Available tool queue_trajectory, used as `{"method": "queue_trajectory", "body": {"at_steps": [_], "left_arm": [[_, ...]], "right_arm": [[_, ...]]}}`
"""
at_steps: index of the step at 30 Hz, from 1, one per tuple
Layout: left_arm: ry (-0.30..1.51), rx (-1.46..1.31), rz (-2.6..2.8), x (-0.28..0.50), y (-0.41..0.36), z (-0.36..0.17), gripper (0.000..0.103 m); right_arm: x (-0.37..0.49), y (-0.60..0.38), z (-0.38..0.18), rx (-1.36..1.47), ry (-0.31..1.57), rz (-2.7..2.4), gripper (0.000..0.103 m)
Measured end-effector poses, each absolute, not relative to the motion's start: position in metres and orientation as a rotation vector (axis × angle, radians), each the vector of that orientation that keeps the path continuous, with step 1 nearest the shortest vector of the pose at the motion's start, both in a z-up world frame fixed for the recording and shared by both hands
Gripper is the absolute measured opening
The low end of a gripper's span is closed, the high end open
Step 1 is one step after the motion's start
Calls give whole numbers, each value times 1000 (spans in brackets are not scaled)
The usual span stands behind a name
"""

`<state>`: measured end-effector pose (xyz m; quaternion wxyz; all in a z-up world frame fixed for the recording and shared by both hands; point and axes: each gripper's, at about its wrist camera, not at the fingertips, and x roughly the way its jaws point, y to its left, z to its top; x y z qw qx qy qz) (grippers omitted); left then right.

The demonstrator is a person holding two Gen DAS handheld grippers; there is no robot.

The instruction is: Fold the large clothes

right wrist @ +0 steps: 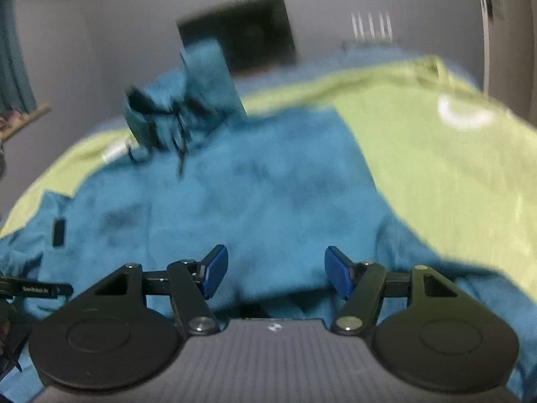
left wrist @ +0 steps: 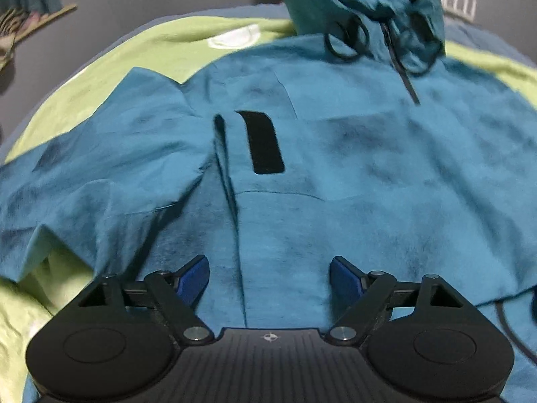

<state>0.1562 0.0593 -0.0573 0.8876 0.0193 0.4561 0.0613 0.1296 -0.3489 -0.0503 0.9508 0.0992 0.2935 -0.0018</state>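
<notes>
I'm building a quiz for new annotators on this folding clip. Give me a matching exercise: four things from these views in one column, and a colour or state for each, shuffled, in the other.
Things:
1. large hooded cloth jacket
2. bed sheet under the jacket
3. rectangular patch on the jacket's front
4. left gripper

Colour or state:
A. black
B. jaws open, holding nothing
C. teal blue, spread out flat
D. light green

Pairs: 1-C, 2-D, 3-A, 4-B
</notes>
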Motion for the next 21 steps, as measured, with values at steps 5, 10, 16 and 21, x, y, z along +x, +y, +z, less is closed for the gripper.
{"method": "queue_trajectory", "body": {"at_steps": [5,10,16,21], "left_arm": [[861,-95,116,133,78,-28,84],[660,-132,142,104,101,41,98],[496,-211,284,59,191,99,103],[522,-264,564,35,288,97,95]], "right_arm": [[159,-336,-79,118,843,-37,74],[152,-343,-70,157,795,-55,79],[145,-348,-64,174,768,-87,89],[147,-346,-65,157,777,-89,89]]}}
